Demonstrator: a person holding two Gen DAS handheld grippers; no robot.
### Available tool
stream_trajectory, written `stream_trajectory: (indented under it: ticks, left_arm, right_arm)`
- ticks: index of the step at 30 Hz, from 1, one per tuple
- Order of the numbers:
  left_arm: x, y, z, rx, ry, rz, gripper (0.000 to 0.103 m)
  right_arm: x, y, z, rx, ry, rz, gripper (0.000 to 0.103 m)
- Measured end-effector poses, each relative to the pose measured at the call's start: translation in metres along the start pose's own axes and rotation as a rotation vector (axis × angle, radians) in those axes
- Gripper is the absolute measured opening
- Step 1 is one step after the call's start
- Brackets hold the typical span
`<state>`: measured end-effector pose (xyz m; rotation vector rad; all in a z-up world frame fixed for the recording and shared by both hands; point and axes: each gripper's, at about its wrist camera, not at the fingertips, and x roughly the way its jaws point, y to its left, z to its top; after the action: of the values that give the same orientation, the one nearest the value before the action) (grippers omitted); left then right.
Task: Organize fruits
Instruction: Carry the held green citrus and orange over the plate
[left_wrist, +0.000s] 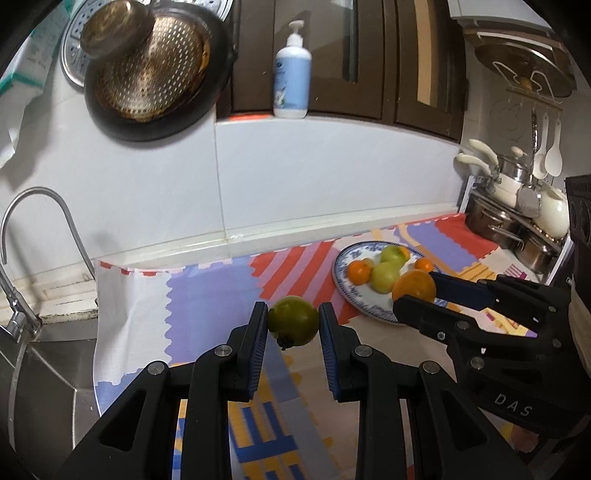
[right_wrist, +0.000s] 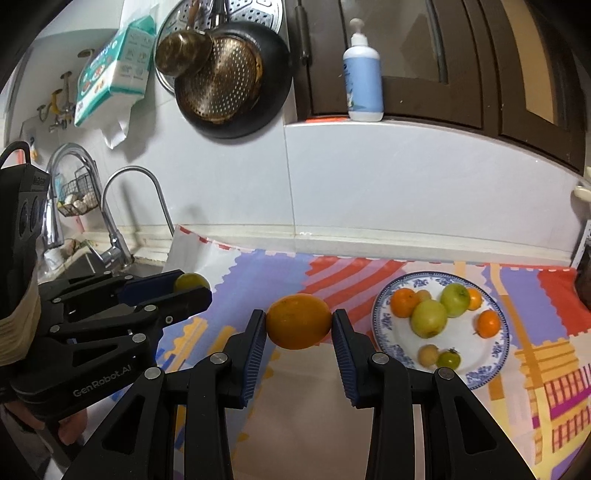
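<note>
The left gripper (left_wrist: 293, 325) is clamped on a green fruit (left_wrist: 293, 321), and the right gripper (right_wrist: 298, 325) pinches a large orange (right_wrist: 298, 321); both fruits hang clear above the patterned cloth (right_wrist: 258, 273). This looks like the carry step, with each piece lifted and headed for the blue-rimmed plate (right_wrist: 495, 354), which lies at three o'clock from the orange. The next move calls for setting each fruit into a bare patch of the plate, and the open space at its near side seems the safest. Small oranges (right_wrist: 404, 302), green apples (right_wrist: 428, 317) and a little green tomato (right_wrist: 448, 359) already crowd it, so round fruit could roll. A tap (right_wrist: 136, 206) stands at ten o'clock, and pans (right_wrist: 232, 77) hang at twelve.
</note>
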<state>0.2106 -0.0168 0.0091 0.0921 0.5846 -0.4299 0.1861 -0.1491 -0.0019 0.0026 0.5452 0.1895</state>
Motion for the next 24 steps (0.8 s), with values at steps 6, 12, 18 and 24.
stream_trajectory:
  ticks: [6,12,18,24]
  left_arm:
    - [-0.009,-0.027,0.005,-0.004,-0.025,-0.005,0.028]
    - [-0.010,-0.056,0.010,-0.010,-0.043,-0.012,0.028]
    - [-0.004,-0.083,0.017,-0.019,-0.054,-0.020,0.028]
    - [0.009,-0.102,0.024,-0.018,-0.051,-0.013,0.028]
  right_arm:
    - [-0.025,-0.016,-0.002,-0.006,-0.029,-0.003,0.037]
    - [-0.045,-0.042,-0.003,-0.004,-0.045,-0.015,0.037]
    - [-0.058,-0.067,-0.003,-0.013,-0.058,-0.024,0.037]
    - [-0.061,-0.091,-0.001,-0.016,-0.067,-0.027,0.037]
